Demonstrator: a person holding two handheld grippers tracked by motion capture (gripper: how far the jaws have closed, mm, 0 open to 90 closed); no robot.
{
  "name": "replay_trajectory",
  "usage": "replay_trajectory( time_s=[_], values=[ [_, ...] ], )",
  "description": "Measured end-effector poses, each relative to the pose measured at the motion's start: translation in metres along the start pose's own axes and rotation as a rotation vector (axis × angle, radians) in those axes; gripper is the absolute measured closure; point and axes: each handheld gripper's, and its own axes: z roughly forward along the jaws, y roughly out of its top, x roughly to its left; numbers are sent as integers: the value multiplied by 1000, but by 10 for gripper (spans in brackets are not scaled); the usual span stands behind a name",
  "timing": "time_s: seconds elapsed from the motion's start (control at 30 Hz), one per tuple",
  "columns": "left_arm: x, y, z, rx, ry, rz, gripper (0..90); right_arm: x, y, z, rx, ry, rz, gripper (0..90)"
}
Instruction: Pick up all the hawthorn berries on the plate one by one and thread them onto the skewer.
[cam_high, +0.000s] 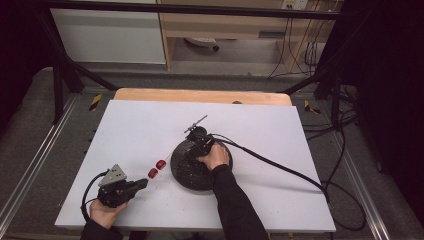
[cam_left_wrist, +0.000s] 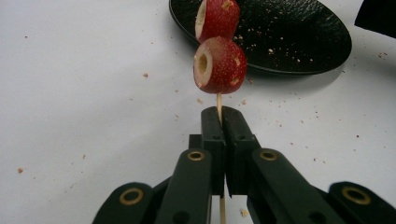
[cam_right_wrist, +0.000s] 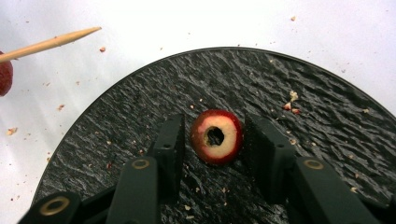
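Note:
My left gripper (cam_left_wrist: 221, 113) is shut on a thin wooden skewer (cam_left_wrist: 218, 100) that carries two red cored fruits (cam_left_wrist: 220, 65). In the high view the left gripper (cam_high: 142, 183) sits at the front left of the table, its fruits (cam_high: 157, 168) pointing toward a black round plate (cam_high: 181, 172). My right gripper (cam_right_wrist: 214, 133) stands open over the plate (cam_right_wrist: 299, 79), jaws either side of a third red cored fruit (cam_right_wrist: 216, 136) without touching it. The skewer's pointed tip (cam_right_wrist: 56, 42) shows at the upper left of the right gripper view.
The white table top (cam_high: 140, 125) bears scattered crumbs. A black cable (cam_high: 280, 167) runs from the right gripper across the table to the right edge. A wooden board edge (cam_high: 200, 95) lies along the back.

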Motion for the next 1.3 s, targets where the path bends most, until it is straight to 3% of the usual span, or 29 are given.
replay_trajectory(
  time_s=[0.37,0.53,0.97,1.3],
  values=[
    [0,0,0,2,1,4,879,-2,1,0,13,14,15,632],
    [0,0,0,1,1,4,879,-2,2,-3,-6,35,26,635],
    [-2,0,0,-1,3,8,878,3,-2,-31,-67,38,37,635],
    [-5,2,1,-6,-8,19,878,3,-22,-54,-138,51,58,636]
  ],
)
